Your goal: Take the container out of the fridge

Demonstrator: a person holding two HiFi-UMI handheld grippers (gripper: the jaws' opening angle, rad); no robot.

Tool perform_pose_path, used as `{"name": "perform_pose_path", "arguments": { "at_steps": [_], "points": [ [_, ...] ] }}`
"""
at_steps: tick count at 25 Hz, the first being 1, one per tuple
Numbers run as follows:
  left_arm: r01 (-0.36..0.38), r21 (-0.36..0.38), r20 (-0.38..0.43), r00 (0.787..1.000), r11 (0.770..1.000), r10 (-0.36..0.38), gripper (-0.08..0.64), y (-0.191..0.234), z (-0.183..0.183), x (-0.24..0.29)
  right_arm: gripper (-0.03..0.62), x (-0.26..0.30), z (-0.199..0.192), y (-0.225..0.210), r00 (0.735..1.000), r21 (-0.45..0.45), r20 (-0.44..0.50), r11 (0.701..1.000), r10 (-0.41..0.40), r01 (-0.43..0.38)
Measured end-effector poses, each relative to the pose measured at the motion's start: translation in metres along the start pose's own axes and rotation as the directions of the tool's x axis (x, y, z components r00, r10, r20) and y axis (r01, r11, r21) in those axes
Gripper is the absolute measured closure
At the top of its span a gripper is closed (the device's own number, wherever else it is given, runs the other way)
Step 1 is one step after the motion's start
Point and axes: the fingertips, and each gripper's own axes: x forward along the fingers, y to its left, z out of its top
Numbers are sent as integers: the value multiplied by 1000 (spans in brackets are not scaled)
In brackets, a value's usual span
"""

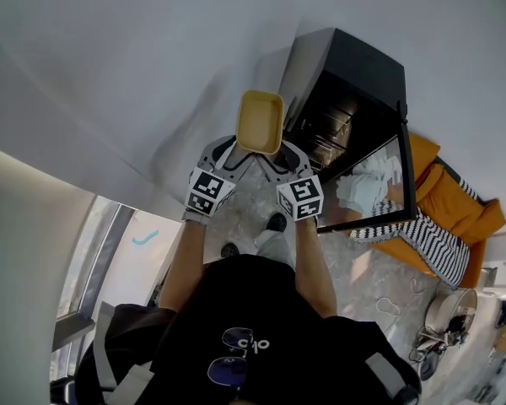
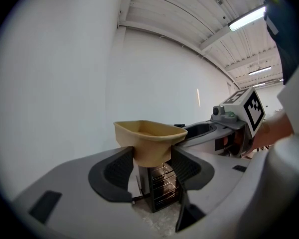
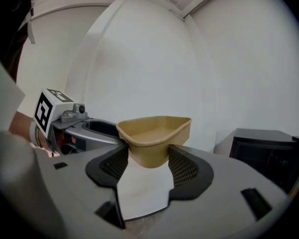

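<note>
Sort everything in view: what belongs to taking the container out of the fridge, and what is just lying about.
Belongs to the job: tan shallow plastic container, clamped by the left gripper and right gripper; small black fridge, door open.
Just lying about: orange cushion; black-and-white striped cloth; round metal pan.

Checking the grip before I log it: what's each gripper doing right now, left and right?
Left gripper: closed on the tan container, holding it.
Right gripper: closed on the same container, holding it.
</note>
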Motion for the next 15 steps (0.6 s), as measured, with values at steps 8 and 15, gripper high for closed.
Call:
{"name": "perform_pose_path", "arguments": {
  "at_steps": [8, 15],
  "points": [
    [2, 0, 1, 1000, 1000, -2, 318, -2, -3, -3, 331, -1, -3, 4, 1000, -5, -3, 1000, -2, 2],
    [2, -1, -9, 1000, 1000, -2, 318, -8, -5, -4, 331, -6, -6, 5, 1000, 4, -2, 1000, 0, 0]
  ]
}}
